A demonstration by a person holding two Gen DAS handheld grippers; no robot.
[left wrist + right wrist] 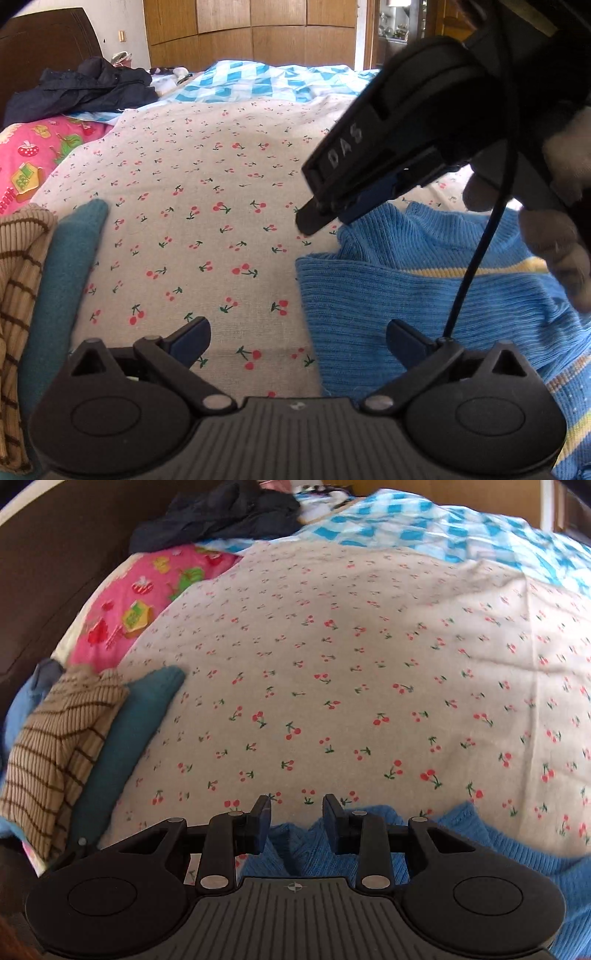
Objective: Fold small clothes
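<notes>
Daylit bedroom: wooden wardrobe (pixel 251 33) behind a cherry-print bed (pixel 207 177).

Home bedroom. I work over a bed with cherry-print sheet (pixel 332 664) and headboard (pixel 48 40). Wooden wardrobe (pixel 251 29) behind.

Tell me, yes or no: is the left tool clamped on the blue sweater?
No. The left tool stands wide open over the cherry-print sheet, with the blue sweater beside it, ungripped.

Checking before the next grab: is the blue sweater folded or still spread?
Partly folded: blue sweater shows a layer lapped over another; its far side is out of view.
</notes>
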